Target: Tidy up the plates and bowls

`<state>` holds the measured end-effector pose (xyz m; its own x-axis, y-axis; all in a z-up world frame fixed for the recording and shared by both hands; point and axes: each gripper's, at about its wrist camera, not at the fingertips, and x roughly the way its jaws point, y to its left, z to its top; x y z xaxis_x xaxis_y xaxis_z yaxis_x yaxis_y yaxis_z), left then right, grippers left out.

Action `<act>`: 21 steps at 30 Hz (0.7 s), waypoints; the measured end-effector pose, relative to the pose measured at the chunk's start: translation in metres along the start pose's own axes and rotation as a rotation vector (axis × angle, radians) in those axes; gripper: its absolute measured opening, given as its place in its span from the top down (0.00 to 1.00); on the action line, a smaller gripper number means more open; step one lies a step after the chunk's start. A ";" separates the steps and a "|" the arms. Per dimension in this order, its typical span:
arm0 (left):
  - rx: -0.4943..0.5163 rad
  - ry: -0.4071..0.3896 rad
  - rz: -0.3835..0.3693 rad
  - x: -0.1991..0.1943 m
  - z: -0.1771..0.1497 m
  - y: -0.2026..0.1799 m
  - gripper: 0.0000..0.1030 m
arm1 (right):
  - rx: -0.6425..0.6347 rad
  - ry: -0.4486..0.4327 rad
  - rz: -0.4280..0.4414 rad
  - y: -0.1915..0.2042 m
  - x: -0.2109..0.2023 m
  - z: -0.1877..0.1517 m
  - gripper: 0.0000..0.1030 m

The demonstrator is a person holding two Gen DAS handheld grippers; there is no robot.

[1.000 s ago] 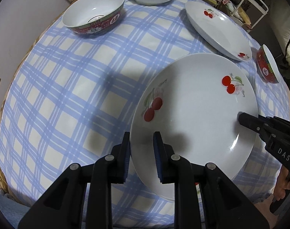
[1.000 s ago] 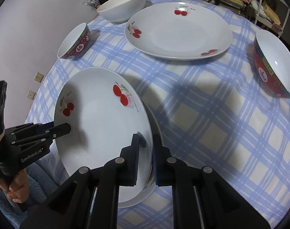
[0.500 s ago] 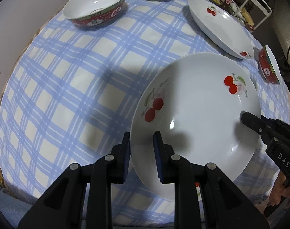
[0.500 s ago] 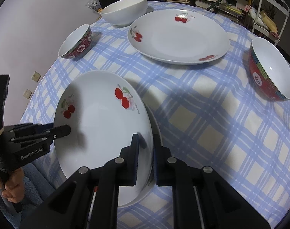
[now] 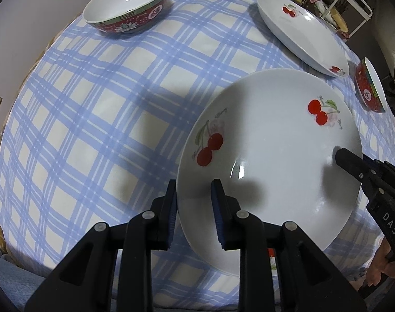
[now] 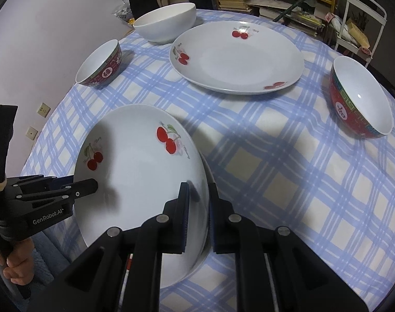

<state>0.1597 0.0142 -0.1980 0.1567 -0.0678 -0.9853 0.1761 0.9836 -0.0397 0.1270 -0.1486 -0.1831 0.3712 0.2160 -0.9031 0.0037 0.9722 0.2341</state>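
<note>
A: Nearest?
B: The left tool (image 5: 193, 202) straddles the cherry plate (image 5: 270, 161) rim, its jaws opening; the right tool (image 6: 198, 208) pinches the opposite rim.
A: And the plate?
B: Tilted, above another plate at the bench (image 5: 93, 104) edge.
A: Farther?
B: A second cherry plate (image 6: 236, 57), two red bowls (image 6: 99, 65), a white bowl (image 6: 164, 22).

Checked table (image 6: 288, 176) — plates (image 6: 236, 57), bowls (image 6: 99, 65)

The left gripper (image 5: 193, 197) is easing its jaws apart around the rim of the cherry plate (image 5: 272, 156) (its outer pad now stands off the edge), while the far dishes are sitting lower in the right wrist view.
</note>
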 end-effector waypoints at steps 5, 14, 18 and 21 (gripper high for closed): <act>0.018 -0.009 0.055 0.003 -0.002 -0.013 0.76 | -0.028 -0.010 -0.037 0.004 -0.003 -0.001 0.85; 0.031 -0.014 0.073 0.004 -0.004 -0.022 0.76 | -0.048 -0.015 -0.068 0.005 -0.001 0.000 0.85; 0.026 -0.013 0.065 0.001 -0.004 -0.022 0.75 | -0.042 -0.008 -0.078 0.004 0.002 0.001 0.84; 0.028 -0.012 0.068 0.001 -0.004 -0.020 0.75 | -0.020 -0.009 -0.063 0.000 0.002 0.001 0.84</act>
<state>0.1530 -0.0046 -0.1991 0.1810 -0.0034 -0.9835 0.1918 0.9809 0.0319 0.1293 -0.1481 -0.1846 0.3788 0.1541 -0.9126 0.0090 0.9854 0.1701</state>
